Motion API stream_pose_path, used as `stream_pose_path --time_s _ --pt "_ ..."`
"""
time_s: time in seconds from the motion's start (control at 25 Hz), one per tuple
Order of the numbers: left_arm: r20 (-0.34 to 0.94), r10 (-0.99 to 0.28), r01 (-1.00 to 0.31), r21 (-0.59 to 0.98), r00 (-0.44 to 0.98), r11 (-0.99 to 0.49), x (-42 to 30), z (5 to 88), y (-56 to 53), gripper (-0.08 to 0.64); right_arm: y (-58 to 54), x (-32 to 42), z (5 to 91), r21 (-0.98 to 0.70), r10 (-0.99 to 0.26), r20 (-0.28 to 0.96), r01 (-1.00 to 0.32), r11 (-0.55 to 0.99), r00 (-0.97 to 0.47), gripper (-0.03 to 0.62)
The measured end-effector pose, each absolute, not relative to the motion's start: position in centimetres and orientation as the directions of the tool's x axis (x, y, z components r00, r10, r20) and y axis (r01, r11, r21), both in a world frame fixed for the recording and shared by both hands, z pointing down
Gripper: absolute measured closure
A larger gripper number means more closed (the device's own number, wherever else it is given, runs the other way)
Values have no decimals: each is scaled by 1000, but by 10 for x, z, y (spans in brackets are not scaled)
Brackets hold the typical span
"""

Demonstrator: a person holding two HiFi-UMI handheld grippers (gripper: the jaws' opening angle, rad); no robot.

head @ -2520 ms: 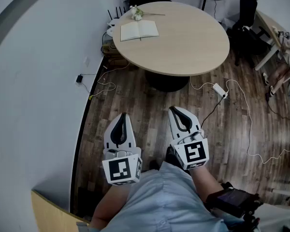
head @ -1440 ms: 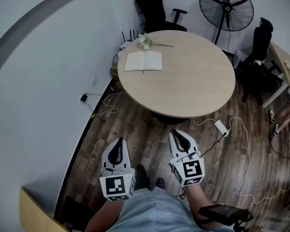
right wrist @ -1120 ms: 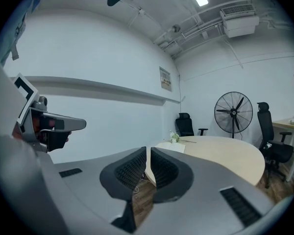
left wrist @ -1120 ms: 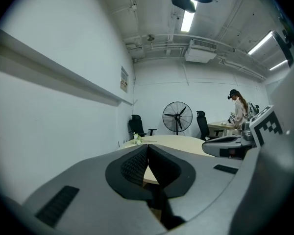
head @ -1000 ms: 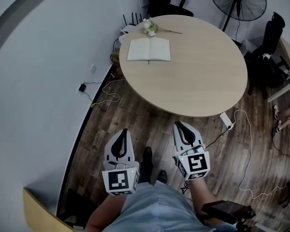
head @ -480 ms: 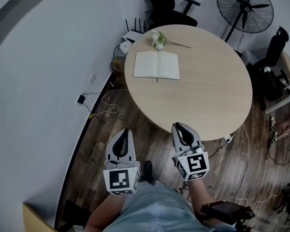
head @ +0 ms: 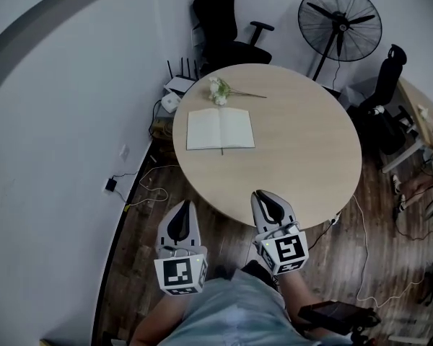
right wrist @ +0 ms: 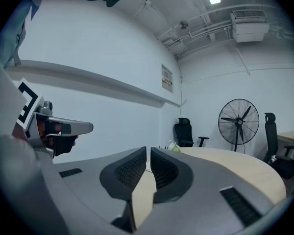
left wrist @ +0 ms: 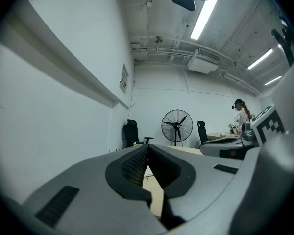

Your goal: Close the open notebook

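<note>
Over on the round tabletop (head: 303, 157), the notebook (head: 220, 129) lay open beside a flower sprig (head: 218, 90), plain only in the head view. Left gripper (head: 185, 206) and right gripper (head: 260, 194) hung at its near edge, all 4 jaws clenched on nothing; their views added the fan (left wrist: 177, 125).

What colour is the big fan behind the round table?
Black. The fan shows best in the head view, standing on the floor beyond the round table.

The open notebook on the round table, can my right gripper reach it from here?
Probably not yet. The right gripper hovers at the near edge of the table, while the open notebook lies farther across. Only bare tabletop lies between them, so the way is free.
</note>
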State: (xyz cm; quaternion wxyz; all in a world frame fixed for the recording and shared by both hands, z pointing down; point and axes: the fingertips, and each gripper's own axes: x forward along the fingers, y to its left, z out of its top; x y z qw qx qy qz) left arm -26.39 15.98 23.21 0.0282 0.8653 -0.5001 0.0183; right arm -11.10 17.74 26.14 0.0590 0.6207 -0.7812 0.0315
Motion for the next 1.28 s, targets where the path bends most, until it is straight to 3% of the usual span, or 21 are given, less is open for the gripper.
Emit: stream_pose_path --time_s 0.36,0.68,1.28 --pt "82 -849 -852 20 523 -523 -222 241 122 540 145 -70 264 1 -974 117 -981 194 -193 540" --pt "179 -843 -856 -8 508 -518 -163 266 62 540 80 -16 296 -88 -961 154 -972 220 -231 540" --pt "143 -900 -904 -63 412 -424 -104 236 -32 540 -22 60 275 -119 -949 103 -951 286 -299 540"
